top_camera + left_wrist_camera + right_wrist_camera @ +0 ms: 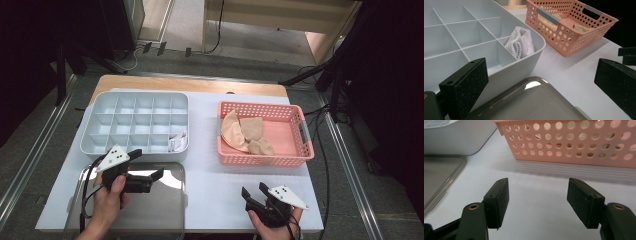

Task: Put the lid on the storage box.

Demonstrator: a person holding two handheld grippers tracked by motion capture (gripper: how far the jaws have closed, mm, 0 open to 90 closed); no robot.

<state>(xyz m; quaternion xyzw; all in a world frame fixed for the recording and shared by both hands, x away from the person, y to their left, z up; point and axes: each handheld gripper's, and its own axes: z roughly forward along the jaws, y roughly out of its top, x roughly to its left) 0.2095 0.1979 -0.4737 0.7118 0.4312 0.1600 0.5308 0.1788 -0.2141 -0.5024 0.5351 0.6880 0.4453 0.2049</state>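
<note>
Seen from the high view, the left gripper [147, 162] hovers over the metal tray [172, 205] at about eight o'clock on the table, its jaws spread as wide as they go with nothing between them, aimed toward three o'clock. Just beyond it, at ten o'clock, sits the grey divided organiser [97, 142], touching the tray's far edge or nearly so. The folded white cloth [178, 141] lies in the organiser's near-right corner compartment, at roughly one o'clock from the left gripper; in the left gripper view the cloth [520, 45] stands tucked against the compartment's walls, a beaded trim showing along its fold. The right gripper [254, 191] is held low at five o'clock on the table, above the white mat [215, 175], its jaws parted with only bare mat between them in the right gripper view, pointing toward eleven o'clock. The pink basket [262, 160] stands at two o'clock, well apart from the organiser, holding several beige cloths [245, 132] bunched toward its left half. In the right gripper view the basket's perforated wall [574, 147] runs across the top, just ahead of the open jaws.
</note>
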